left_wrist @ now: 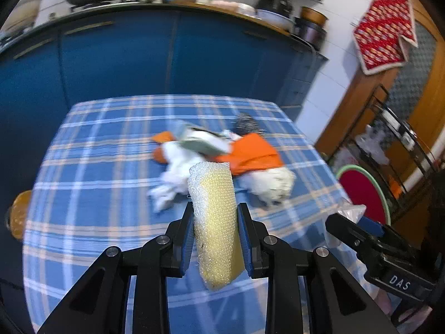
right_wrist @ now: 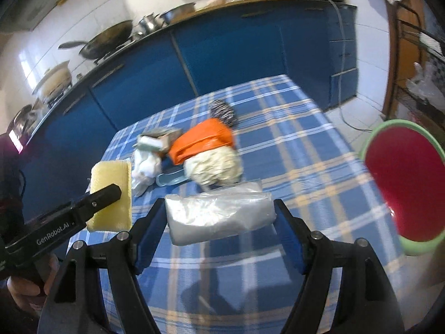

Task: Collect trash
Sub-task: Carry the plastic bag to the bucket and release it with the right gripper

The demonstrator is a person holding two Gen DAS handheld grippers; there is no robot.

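Note:
My left gripper [left_wrist: 214, 211] is shut on a yellow sponge in white mesh [left_wrist: 214, 217], held above the table; the sponge also shows in the right wrist view [right_wrist: 111, 194]. My right gripper [right_wrist: 219, 211] is shut on a clear plastic bag [right_wrist: 219, 214], also above the table. A trash pile lies mid-table: an orange wrapper [left_wrist: 253, 153] [right_wrist: 203, 142], white crumpled paper [left_wrist: 175, 175], a cream lump [right_wrist: 214, 167], a small box [right_wrist: 155, 139] and a steel scrubber [right_wrist: 222, 111].
A red bin with a green rim [right_wrist: 403, 183] stands off the table's right edge, also in the left wrist view [left_wrist: 364, 192]. The table wears a blue plaid cloth [left_wrist: 111, 222]. Blue kitchen cabinets [left_wrist: 167, 55] stand behind. A metal rack [left_wrist: 389, 128] stands at the right.

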